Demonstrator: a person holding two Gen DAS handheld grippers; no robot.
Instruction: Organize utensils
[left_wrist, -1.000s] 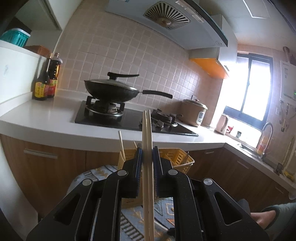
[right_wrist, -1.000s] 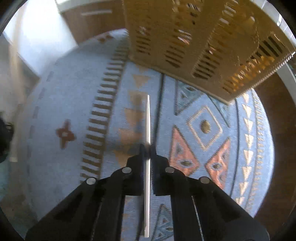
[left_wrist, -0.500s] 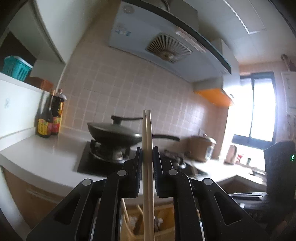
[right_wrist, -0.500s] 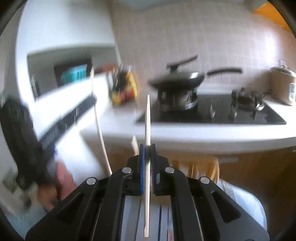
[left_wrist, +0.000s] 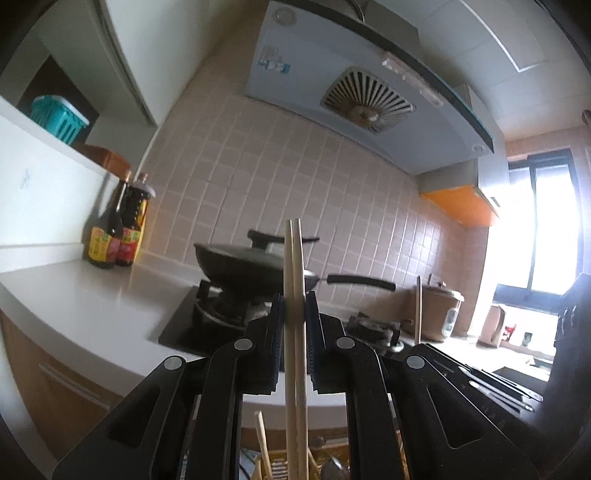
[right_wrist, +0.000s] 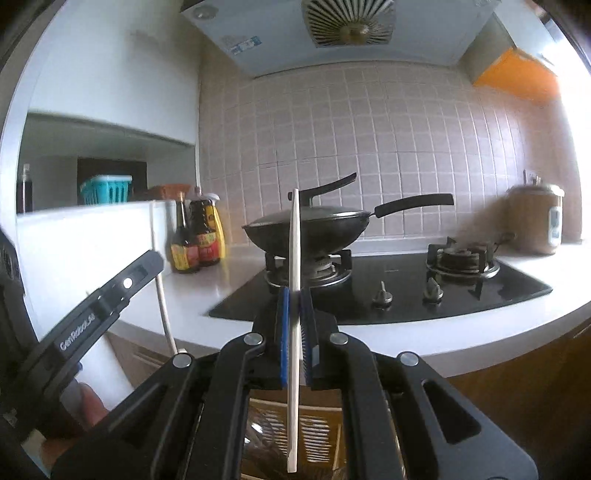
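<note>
My left gripper (left_wrist: 294, 317) is shut on a pair of pale wooden chopsticks (left_wrist: 294, 266) that stand upright between its fingers. My right gripper (right_wrist: 294, 295) is shut on a single pale chopstick (right_wrist: 294, 240), also upright. Both point at the stove. The left gripper (right_wrist: 92, 306) shows at the left of the right wrist view with its chopsticks (right_wrist: 160, 291). The right gripper (left_wrist: 480, 373) shows at the lower right of the left wrist view with its chopstick (left_wrist: 418, 310). A yellow slatted basket (right_wrist: 317, 424) with more utensils lies below both grippers.
A lidded black wok (right_wrist: 314, 225) sits on the black gas hob (right_wrist: 388, 291). Two sauce bottles (right_wrist: 194, 236) stand on the white counter (left_wrist: 92, 299). A rice cooker (right_wrist: 535, 221) is at the right. A range hood (left_wrist: 351, 99) hangs above. Wooden cabinets run below.
Both grippers have risen and tilted up from the patterned rug and basket to face the stove and wall. Each keeps its chopsticks. The two grippers now stand side by side.
</note>
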